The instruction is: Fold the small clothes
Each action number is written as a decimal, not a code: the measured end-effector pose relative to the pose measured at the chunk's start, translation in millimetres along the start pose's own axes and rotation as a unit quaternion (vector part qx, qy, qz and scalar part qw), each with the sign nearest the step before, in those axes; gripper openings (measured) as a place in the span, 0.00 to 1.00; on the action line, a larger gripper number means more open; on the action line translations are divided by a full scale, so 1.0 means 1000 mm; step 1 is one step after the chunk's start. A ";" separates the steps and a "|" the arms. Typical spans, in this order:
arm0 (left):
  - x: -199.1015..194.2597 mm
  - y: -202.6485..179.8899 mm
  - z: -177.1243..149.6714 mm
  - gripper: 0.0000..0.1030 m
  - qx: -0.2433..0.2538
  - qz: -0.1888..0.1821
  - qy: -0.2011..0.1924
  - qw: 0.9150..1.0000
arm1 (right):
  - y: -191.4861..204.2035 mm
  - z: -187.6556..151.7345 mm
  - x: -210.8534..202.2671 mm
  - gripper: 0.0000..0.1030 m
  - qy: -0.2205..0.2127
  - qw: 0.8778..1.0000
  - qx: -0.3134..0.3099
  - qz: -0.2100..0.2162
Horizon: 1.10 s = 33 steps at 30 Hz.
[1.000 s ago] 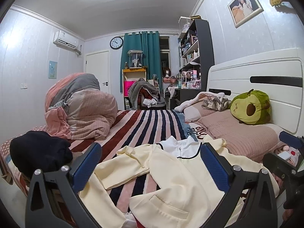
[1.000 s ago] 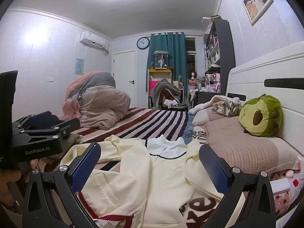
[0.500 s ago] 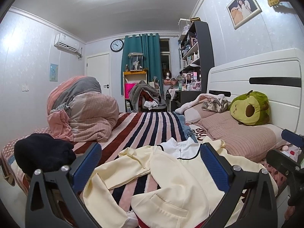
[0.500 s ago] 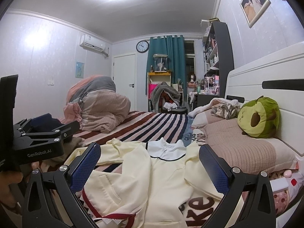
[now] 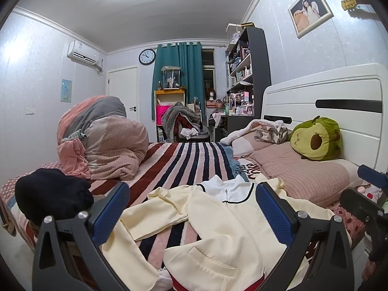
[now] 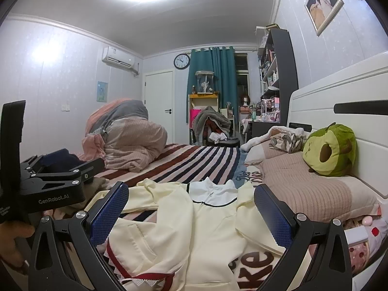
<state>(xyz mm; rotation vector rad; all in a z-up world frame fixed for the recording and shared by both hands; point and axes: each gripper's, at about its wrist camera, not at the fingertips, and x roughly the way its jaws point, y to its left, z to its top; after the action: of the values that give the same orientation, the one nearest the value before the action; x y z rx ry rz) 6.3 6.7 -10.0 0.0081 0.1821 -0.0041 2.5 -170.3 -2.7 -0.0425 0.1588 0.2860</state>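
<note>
A small cream jacket [image 5: 225,240] with a white collar and dark trim lies unfolded and rumpled on the striped bedspread [image 5: 184,162]. It also shows in the right wrist view [image 6: 206,237], with a red-trimmed hem near the camera. My left gripper [image 5: 192,208] is open and empty, held above the jacket's near part. My right gripper [image 6: 191,208] is open and empty above the jacket's middle. The left gripper's body [image 6: 48,181] shows at the left of the right wrist view.
A dark garment [image 5: 51,194] lies at the bed's left edge. A bundled pink and grey duvet [image 5: 104,143] sits behind it. Pink pillows [image 5: 298,169] and a green avocado plush [image 5: 315,138] lie by the white headboard [image 5: 327,101] on the right.
Both grippers have risen and tilted a little upward, so the jacket sits lower in both views. Both stay open and empty.
</note>
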 end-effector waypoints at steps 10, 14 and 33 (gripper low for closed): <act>0.001 0.000 0.003 0.99 0.000 -0.002 0.002 1.000 | 0.001 0.003 -0.003 0.99 0.005 1.000 0.004 0.000; 0.003 0.001 0.003 0.99 -0.002 -0.002 0.004 1.000 | 0.004 0.003 -0.002 0.99 0.007 1.000 0.006 0.002; 0.075 0.073 -0.054 0.99 -0.037 -0.001 0.113 0.993 | 0.021 -0.025 0.060 1.00 0.089 0.995 0.022 0.033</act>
<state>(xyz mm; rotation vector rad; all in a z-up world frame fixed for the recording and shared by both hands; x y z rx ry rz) 70.7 80.2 -76.5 -0.0661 0.4078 0.0020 50.1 -135.2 -37.4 -0.0195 0.3447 0.3445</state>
